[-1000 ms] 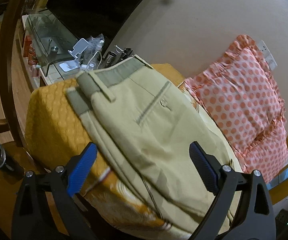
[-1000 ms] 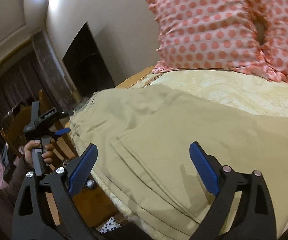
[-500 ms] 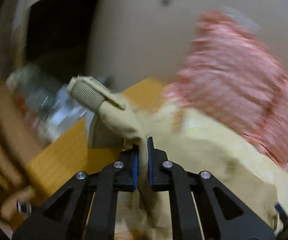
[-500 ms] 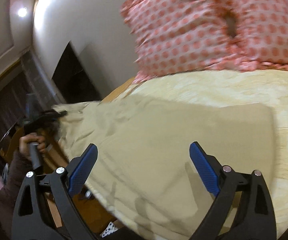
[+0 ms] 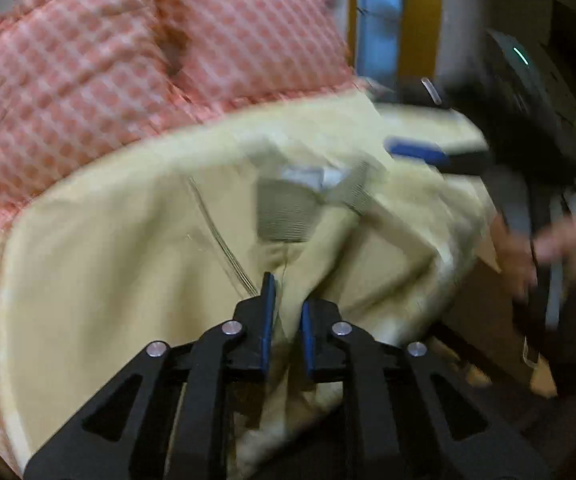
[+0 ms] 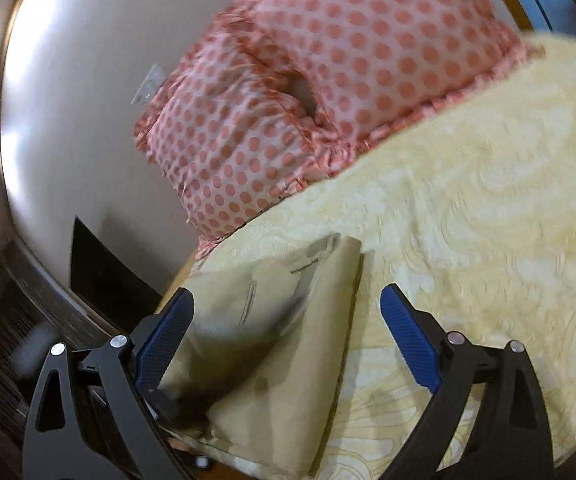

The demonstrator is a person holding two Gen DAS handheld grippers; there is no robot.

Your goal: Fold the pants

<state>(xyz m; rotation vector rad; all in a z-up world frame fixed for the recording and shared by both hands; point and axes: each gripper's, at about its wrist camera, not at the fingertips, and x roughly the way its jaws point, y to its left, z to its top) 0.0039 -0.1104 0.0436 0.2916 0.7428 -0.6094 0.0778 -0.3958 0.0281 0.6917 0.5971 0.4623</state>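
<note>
The khaki pants (image 5: 136,264) lie on the bed, folded over, with the grey inner waistband (image 5: 284,216) turned up. My left gripper (image 5: 286,312) is shut on a fold of the pants near the waist. In the right wrist view the pants (image 6: 288,340) show as a folded stack with a straight right edge. My right gripper (image 6: 288,316) is open just above that stack and holds nothing. It also shows blurred in the left wrist view (image 5: 420,152), beyond the waistband.
Two pink polka-dot pillows (image 6: 328,92) lean against the wall at the head of the bed. The pale yellow bedspread (image 6: 488,208) stretches to the right of the pants. The person's hand (image 5: 536,248) is at the bed's right edge.
My left gripper shut on the waist end and carried it across over the rest of the pants. My right gripper stayed open and shifted toward the folded stack.
</note>
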